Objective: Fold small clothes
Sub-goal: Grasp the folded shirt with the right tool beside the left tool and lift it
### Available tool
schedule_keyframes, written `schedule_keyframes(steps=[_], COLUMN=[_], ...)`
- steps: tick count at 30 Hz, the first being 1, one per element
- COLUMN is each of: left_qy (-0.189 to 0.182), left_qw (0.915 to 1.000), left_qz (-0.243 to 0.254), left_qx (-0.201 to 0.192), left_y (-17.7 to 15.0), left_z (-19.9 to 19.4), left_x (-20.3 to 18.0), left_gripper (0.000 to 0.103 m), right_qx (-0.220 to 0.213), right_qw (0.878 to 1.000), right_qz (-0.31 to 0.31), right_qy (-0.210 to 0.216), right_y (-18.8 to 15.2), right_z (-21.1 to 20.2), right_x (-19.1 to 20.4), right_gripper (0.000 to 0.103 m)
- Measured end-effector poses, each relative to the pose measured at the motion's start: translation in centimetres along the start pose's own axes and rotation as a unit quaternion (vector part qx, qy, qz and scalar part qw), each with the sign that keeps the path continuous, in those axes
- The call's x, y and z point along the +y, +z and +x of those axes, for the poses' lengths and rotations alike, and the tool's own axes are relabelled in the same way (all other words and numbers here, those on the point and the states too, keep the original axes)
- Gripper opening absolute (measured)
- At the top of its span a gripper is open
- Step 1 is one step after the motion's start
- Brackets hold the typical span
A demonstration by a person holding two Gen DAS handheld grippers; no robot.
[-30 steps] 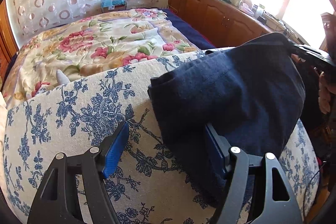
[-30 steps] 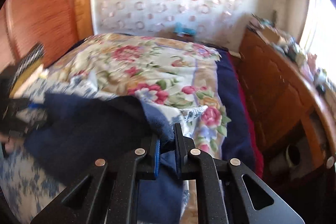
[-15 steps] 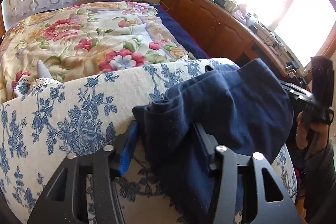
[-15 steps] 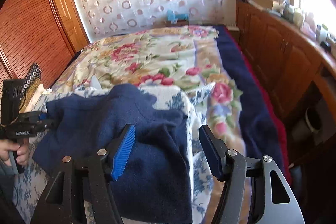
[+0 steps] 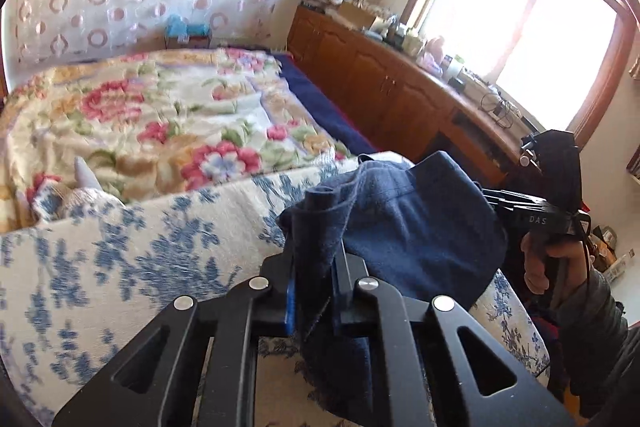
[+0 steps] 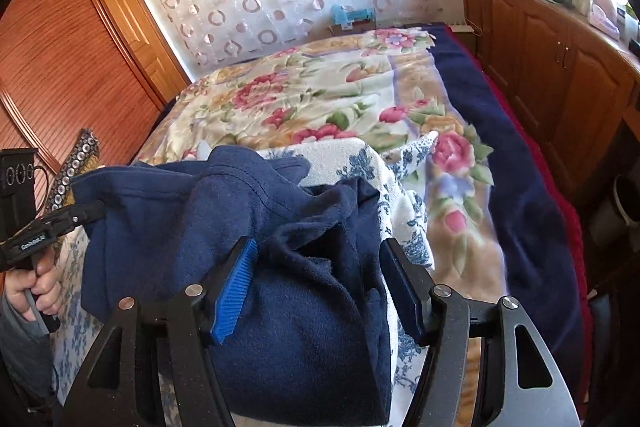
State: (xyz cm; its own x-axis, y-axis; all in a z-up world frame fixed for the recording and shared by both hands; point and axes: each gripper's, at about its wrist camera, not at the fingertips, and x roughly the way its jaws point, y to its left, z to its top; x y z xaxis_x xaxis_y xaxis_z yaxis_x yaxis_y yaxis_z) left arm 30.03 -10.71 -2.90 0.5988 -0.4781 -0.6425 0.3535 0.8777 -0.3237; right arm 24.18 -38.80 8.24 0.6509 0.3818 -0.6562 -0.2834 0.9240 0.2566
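Note:
A navy blue fleece garment lies bunched on a blue-and-white floral cloth at the bed's near end. My left gripper is shut on a raised fold at the garment's left edge. In the right wrist view the same garment lies across the cloth, and my right gripper is open, its fingers on either side of the garment's near right part. The left gripper also shows at the far left of the right wrist view, pinching the garment's edge.
A floral bedspread with a navy border covers the bed beyond. Wooden cabinets with clutter on top run along the right under a bright window. A wooden wardrobe stands at the left.
My left gripper closed from open onto the garment's left fold. My right gripper let go of the garment, opened and now straddles it. The garment went from lifted to lying bunched on the cloth.

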Motion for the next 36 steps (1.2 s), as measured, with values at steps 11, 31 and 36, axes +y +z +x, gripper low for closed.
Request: schedule_keyframes(steps=[11,31,36], left_qy=[0.049,0.052,0.04], left_qw=[0.9986,0.9985,0.999], left_qz=[-0.014,-0.017,-0.006], left_qx=[0.018,0.006,-0.022], left_y=[-1.4,-2.2,-2.2], left_z=[-0.6,-0.8,-3.4], left_x=[3.4,3.2,2.0], left_gripper=[0.013,0.014,0.014], right_qx=[0.0,0.043,0.004], right_qw=[0.999,0.996,0.998], right_qz=[-0.05,-0.021,-0.05], right_qy=[0.022,0.077,0.045], right_y=[-0.8,-0.4,-0.8], right_z=[1.8,4.9,2.9], right_x=[3.0,0.7,2.6], right_gripper=[0.078,0.016,0.012])
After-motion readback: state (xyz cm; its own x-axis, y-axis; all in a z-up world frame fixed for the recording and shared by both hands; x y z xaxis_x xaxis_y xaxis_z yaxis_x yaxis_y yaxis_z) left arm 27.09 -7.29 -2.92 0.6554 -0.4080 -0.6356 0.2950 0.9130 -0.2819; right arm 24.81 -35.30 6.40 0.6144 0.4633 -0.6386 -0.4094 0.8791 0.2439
